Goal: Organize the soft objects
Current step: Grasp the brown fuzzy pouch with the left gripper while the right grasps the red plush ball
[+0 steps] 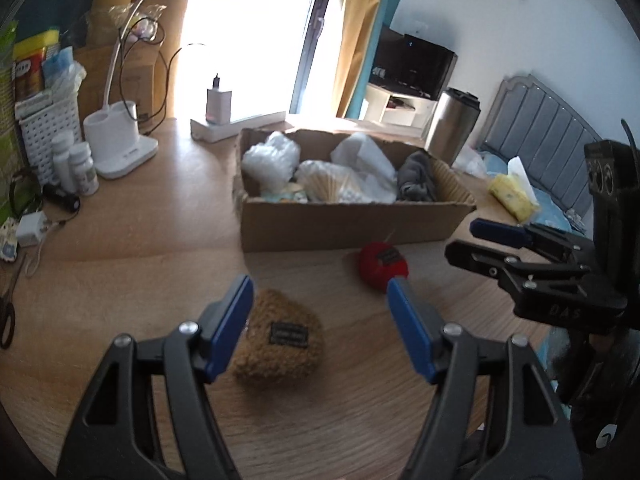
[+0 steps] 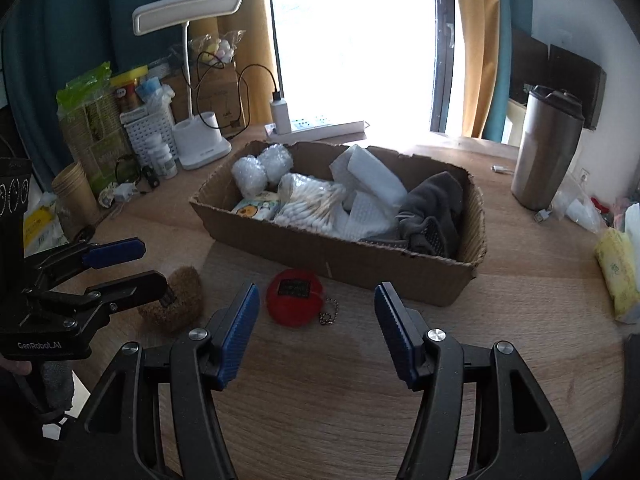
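Observation:
A fuzzy brown pouch [image 1: 280, 338] lies on the wooden table just ahead of my open left gripper [image 1: 320, 320], nearer its left finger. A round red plush pouch [image 1: 382, 266] with a key chain lies in front of the cardboard box [image 1: 340, 222]. In the right wrist view the red pouch [image 2: 294, 296] sits just ahead of my open, empty right gripper [image 2: 316, 332], the brown pouch [image 2: 176, 304] is partly hidden behind the left gripper [image 2: 140, 264], and the box [image 2: 340, 256] holds bagged cotton swabs, bubble wrap, foam and a grey cloth.
A steel tumbler [image 2: 546, 148] stands right of the box. A white desk lamp [image 2: 200, 140], a basket, bottles and paper cups [image 2: 74, 192] crowd the left side. A power strip [image 2: 320, 126] lies by the window. A yellow tissue pack [image 2: 616, 272] lies at far right.

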A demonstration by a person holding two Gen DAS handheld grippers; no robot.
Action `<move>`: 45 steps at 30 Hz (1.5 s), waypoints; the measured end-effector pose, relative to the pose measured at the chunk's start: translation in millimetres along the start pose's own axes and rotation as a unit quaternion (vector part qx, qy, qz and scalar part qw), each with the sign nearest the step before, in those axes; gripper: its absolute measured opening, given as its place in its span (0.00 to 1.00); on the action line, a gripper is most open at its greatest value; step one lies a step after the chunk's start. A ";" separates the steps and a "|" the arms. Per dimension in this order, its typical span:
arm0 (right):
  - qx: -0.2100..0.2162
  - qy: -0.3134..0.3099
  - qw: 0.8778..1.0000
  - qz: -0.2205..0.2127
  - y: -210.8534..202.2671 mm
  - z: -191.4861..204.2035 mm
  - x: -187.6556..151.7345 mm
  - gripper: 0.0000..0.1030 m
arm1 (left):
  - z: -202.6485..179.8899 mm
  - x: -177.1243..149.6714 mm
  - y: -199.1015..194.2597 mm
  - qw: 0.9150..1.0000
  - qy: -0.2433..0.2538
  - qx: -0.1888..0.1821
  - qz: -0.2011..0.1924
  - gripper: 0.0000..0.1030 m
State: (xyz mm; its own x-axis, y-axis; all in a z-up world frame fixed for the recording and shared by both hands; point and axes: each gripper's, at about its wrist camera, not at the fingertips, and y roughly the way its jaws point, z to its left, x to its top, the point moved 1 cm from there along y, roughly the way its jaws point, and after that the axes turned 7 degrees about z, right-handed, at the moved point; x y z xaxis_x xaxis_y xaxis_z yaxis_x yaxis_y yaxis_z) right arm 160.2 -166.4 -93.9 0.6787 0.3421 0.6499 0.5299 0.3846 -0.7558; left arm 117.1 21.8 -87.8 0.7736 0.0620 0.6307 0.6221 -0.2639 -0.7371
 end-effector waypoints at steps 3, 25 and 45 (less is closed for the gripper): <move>0.001 0.000 1.000 0.007 6.0 2.7 -2.3 0.61 | 5.2 -4.9 3.1 1.000 -0.003 0.004 0.004 0.69; 0.016 -0.007 0.998 0.053 61.2 8.0 2.9 0.61 | 27.3 -18.5 41.6 0.998 -0.006 0.028 0.053 0.69; 0.012 -0.029 0.996 0.080 90.9 16.4 11.4 0.50 | 18.7 -20.6 49.3 0.997 0.022 0.027 0.069 0.53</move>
State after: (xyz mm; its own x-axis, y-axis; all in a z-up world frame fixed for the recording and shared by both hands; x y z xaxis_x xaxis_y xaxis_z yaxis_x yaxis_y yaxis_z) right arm 207.8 -113.5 -153.9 0.7223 0.4493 0.5258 0.4045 0.3422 -0.8481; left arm 134.1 25.5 -141.7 0.8473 -0.0138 0.5309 0.5161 -0.2146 -0.8292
